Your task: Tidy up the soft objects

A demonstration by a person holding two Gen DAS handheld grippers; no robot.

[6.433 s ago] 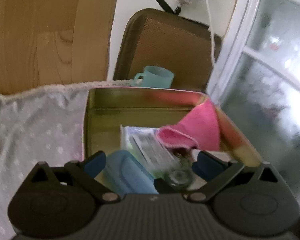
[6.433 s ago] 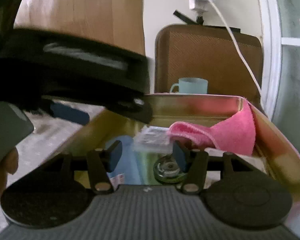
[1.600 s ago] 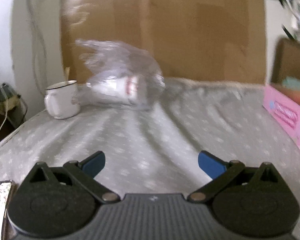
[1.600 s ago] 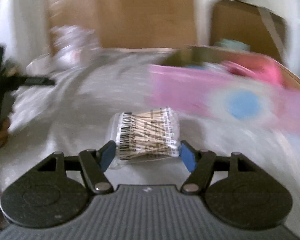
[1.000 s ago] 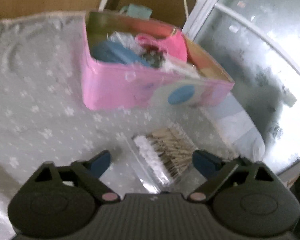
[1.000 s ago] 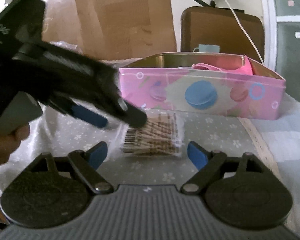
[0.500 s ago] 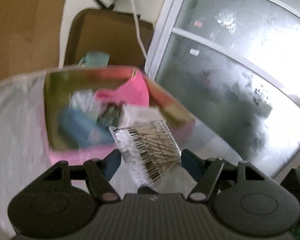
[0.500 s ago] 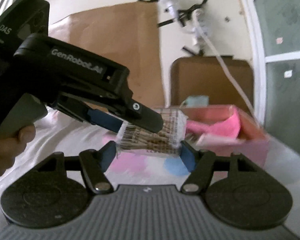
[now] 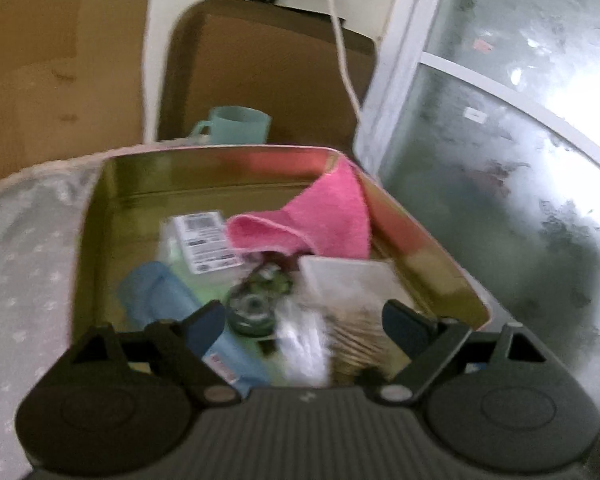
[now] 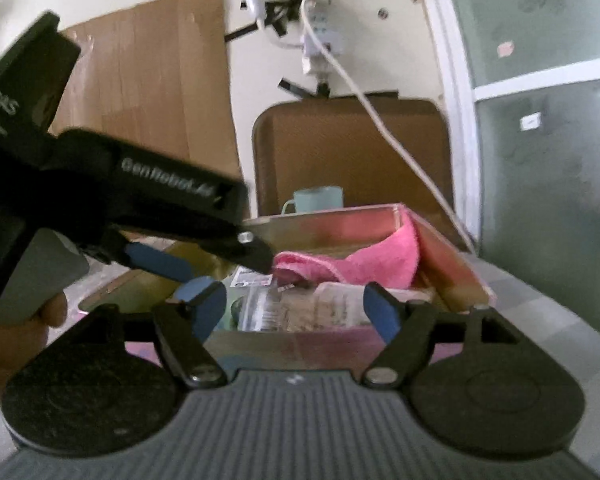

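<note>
Grey, white-dotted cloth (image 9: pixel 24 240) spread over the surface, reaching up to the pink tin box (image 9: pixel 432 248). Box set directly on the cloth, open-topped. Bare striped strip of surface (image 10: pixel 560 320) just right of the box.

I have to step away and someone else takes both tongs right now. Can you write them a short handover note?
Left tongs: jaws opening over the pink tin, pads not pressing on anything.
Right tongs: jaws opening at the tin's near wall, nothing gripped.
The cotton swab packet lies inside the tin near the front, beside the pink cloth, the blue pouch and a labelled packet.
Done: swab packet is in the tin.
Left: pull both tongs clear; the views show nothing else waiting.
</note>
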